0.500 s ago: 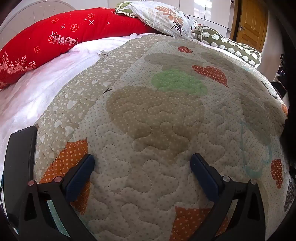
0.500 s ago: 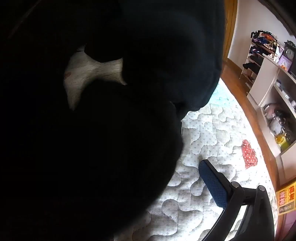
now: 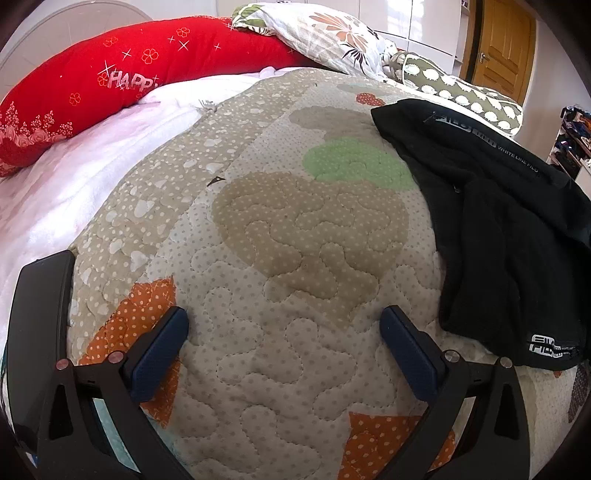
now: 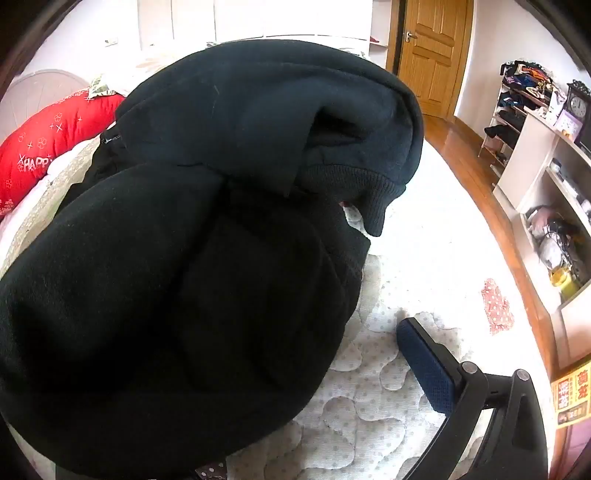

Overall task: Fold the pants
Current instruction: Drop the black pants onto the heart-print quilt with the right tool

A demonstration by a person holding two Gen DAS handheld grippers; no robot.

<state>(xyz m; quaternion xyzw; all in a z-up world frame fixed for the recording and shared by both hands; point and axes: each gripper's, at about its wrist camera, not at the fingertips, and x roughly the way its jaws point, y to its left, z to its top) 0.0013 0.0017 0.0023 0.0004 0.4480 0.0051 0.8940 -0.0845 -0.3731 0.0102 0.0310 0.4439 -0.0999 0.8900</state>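
- One pair of black pants [image 3: 495, 229] lies bunched on the bed's quilt [image 3: 280, 258], ahead and to the right of the left tongs [image 3: 283, 350], apart from both of their pads.
- The left tongs stand wide, with nothing between the two blue pads [image 3: 159, 354] (only quilt shows in the gap).
- Of the right tongs [image 4: 430, 371] only one blue pad shows, at the lower right; the other is hidden behind the pants [image 4: 192, 251], so I cannot tell whether they are spread or closed, or whether they grip the cloth.
- From the right wrist the pants fill most of the picture, heaped just left of the visible pad, with a ribbed cuff [image 4: 354, 192] hanging ahead.
- Pillows counted from the left wrist: three, far ahead of the tongs: one red pillow [image 3: 110, 85], one floral pillow [image 3: 317, 33], one olive patterned pillow [image 3: 461, 96].
- Only the left wrist shows the white lettering on the pants, in three places.
- Only the right wrist shows the shelves [image 4: 546, 192] and one clock [image 4: 576, 105] to the right; one wooden door [image 4: 432, 55] appears in both views.
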